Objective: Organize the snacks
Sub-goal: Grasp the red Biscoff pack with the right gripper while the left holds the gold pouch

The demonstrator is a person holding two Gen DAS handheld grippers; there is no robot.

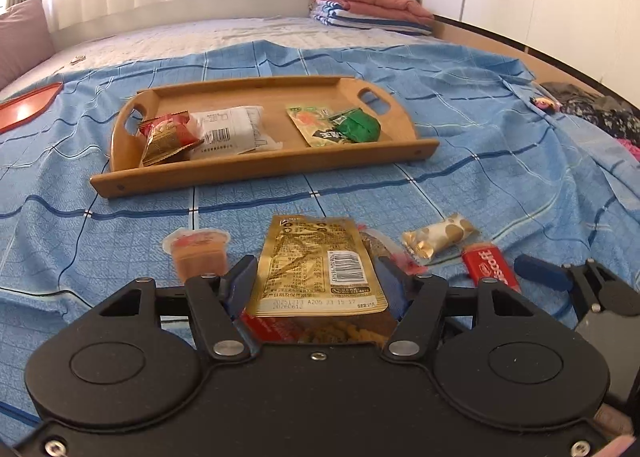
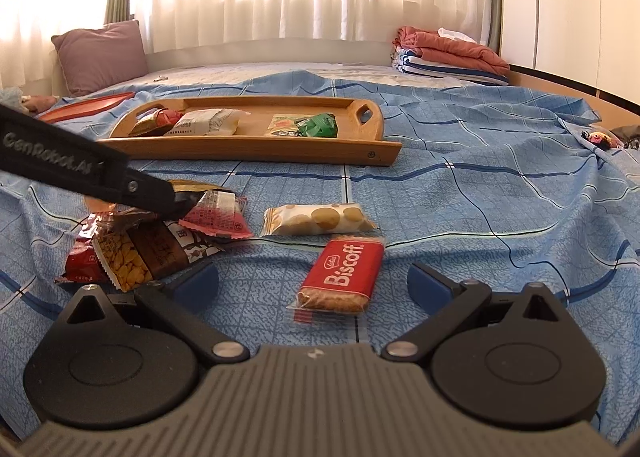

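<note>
Two hand-held grippers we saw over the bed (image 2: 480,185), left hand-held gripper (image 1: 312,277) seemingly gripping a gold snack packet (image 1: 316,265), right hand-held gripper (image 2: 312,277) gaping wide, empty, around the Biscoff biscuit (image 2: 340,273).

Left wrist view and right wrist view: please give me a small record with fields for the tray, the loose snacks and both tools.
surface: bed with blue checked sheet
wooden tray: holds four snack packets
left tool: around a gold snack packet, over a pile of packets; grip unclear
right tool: open, holds nothing
Biscoff biscuit: on the sheet between the right tool's fingers, untouched
other loose snacks: jelly cup, white dotted packet
</note>
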